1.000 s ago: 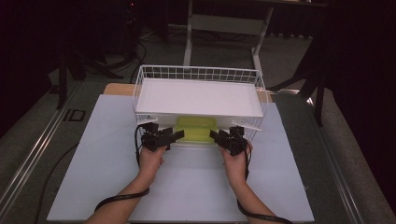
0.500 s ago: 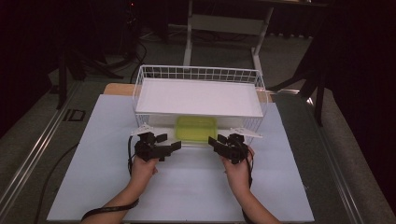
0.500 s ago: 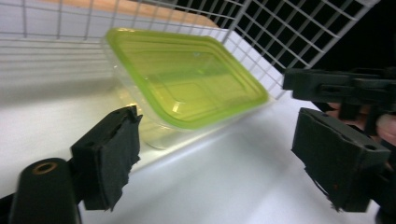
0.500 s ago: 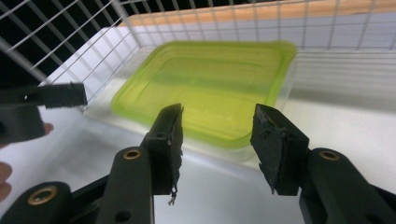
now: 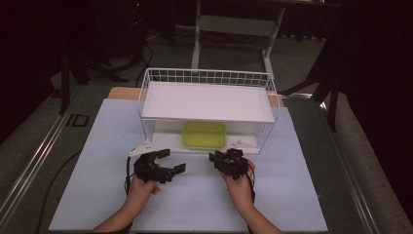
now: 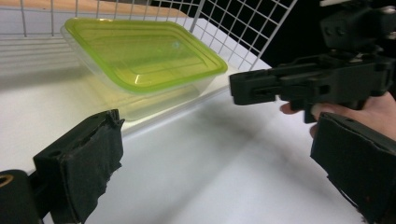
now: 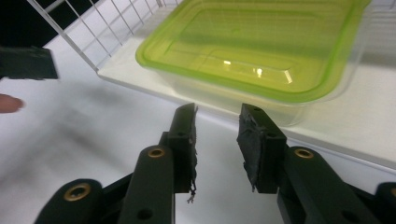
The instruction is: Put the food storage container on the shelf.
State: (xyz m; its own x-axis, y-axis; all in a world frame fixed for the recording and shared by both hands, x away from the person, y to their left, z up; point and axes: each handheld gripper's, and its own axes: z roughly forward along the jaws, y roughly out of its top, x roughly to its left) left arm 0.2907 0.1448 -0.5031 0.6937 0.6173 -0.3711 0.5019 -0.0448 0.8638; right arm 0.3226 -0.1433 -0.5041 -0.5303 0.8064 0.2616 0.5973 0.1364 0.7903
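The left tool [image 5: 173, 161] has just been opening; its jaws stand wide apart with nothing between them. The right tool [image 5: 217, 158] has just been narrowing; a small gap is left between its pads [image 7: 254, 140], empty too. Both hands lie low on the white worktop [image 5: 97, 146], forearms cut off by the high view's bottom edge, tools pointing at the wire basket [image 5: 146, 87]. The green-lidded container [image 5: 204, 135] sits on the basket's lower shelf, under the white upper shelf [image 5: 209, 102], apart from both tools. Its far end is cropped in both gripper views.
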